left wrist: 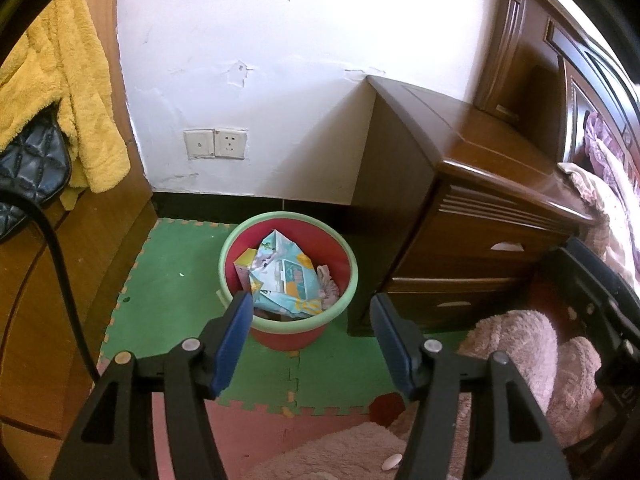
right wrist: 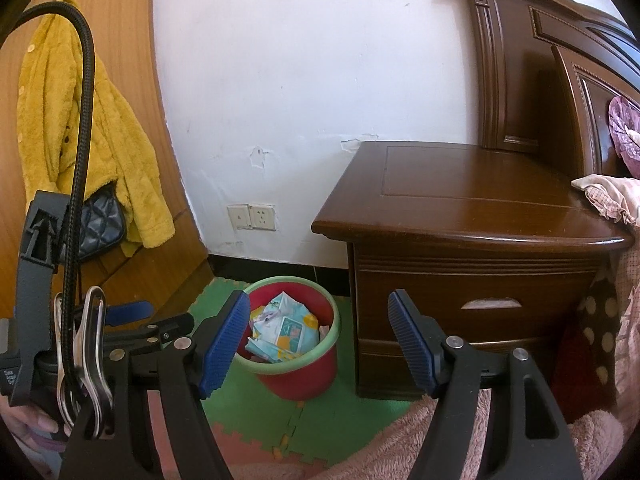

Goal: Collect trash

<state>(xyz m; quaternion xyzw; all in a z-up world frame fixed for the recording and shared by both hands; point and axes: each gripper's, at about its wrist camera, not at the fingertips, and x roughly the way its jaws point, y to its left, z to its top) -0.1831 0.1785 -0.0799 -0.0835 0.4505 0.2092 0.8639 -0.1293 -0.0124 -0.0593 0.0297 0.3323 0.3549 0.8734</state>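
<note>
A red bin with a pale green rim (left wrist: 344,276) (right wrist: 334,322) stands on the foam floor mat beside the nightstand. Crumpled light-blue packaging (left wrist: 282,276) (right wrist: 282,330) and a small yellow box (left wrist: 245,260) lie inside it. My left gripper (left wrist: 311,312) hangs above and in front of the bin, open, with nothing between its blue pads. My right gripper (right wrist: 318,312) also stands open and empty, higher and further back, aimed at the bin. In the right wrist view the left gripper's body (right wrist: 36,280) and cable fill the left edge.
A dark wooden nightstand (left wrist: 460,208) (right wrist: 460,216) stands right of the bin, with the headboard and bedding behind it. A yellow robe (left wrist: 68,92) and black bag (left wrist: 28,172) hang at left. Green and red foam tiles (left wrist: 168,288) cover the floor; pink fluffy fabric (left wrist: 520,344) lies at right.
</note>
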